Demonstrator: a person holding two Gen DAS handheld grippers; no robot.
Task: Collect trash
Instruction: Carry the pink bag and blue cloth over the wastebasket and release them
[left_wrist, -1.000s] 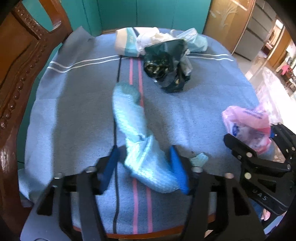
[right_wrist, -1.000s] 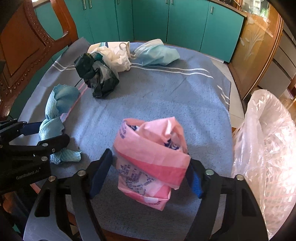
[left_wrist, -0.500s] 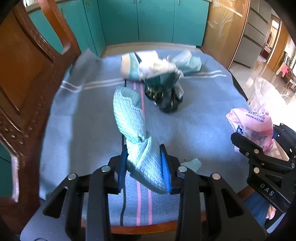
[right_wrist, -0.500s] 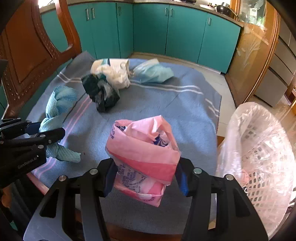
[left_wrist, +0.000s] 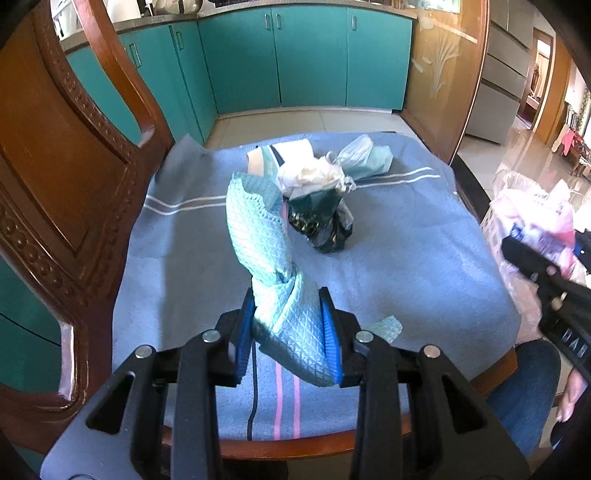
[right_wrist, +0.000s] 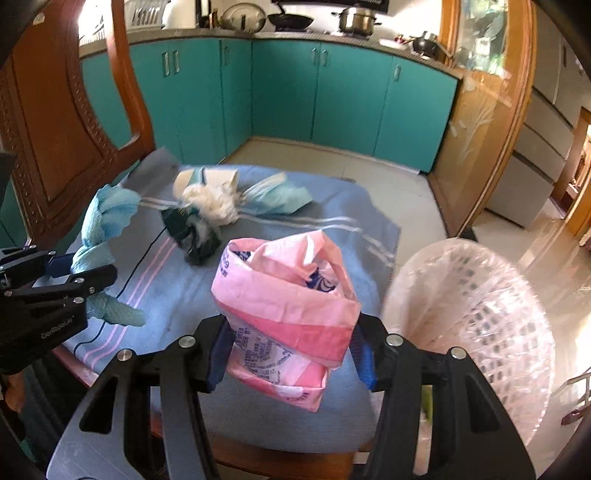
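Holding a pink bag (right_wrist: 291, 314), the right gripper (right_wrist: 290, 354) has it squeezed across its middle, up off the worktop (right_wrist: 351, 236) and just beside the bin (right_wrist: 476, 321). The bag looks light, thin and crinkly, so I think it could slip; a pinch on the thick folded part seems best. The left gripper (left_wrist: 288, 336) is closed on a blue cloth (left_wrist: 273, 266), also lifted over the worktop, farther from the bin. The cloth is soft and floppy, and its top end droops over. Near the far edge of the worktop, well away from the bin, sit a dark wrapper (left_wrist: 321, 225), a white wad (left_wrist: 314, 177) and a mask (left_wrist: 364, 158). Nothing blocks the way to the bin.
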